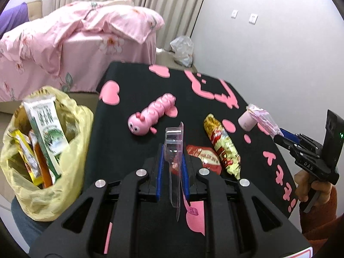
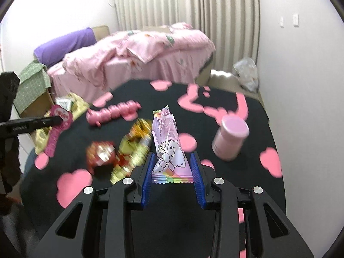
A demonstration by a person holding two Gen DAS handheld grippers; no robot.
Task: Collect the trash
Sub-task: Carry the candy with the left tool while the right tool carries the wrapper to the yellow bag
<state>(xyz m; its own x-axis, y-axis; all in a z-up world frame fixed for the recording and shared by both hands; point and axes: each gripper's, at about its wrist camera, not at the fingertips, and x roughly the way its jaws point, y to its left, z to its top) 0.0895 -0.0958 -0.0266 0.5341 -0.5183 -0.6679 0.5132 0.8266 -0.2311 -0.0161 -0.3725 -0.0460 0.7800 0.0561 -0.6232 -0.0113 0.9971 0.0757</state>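
My left gripper [image 1: 172, 150] is shut on a clear blister pack [image 1: 173, 133] with a pink card back, held above the black table [image 1: 133, 81]. In the right wrist view the same pack [image 2: 52, 137] hangs at the far left. My right gripper [image 2: 172, 159] is shut on a pink cartoon wrapper [image 2: 166, 137], lifted off the table. From the left wrist view that wrapper [image 1: 263, 118] sticks out of the right gripper [image 1: 279, 136] at the table's right edge. A yellow-red snack wrapper [image 1: 223, 148] and a red wrapper [image 1: 206, 157] lie on the table.
A yellow plastic bag [image 1: 64, 185] holding a carton and several wrappers stands open left of the table. A pink caterpillar toy [image 1: 152, 112] and a pink cup [image 1: 246, 123] sit on the table. Behind it stand a bed with pink bedding [image 1: 75, 43] and a crumpled bag [image 1: 182, 51] on the floor.
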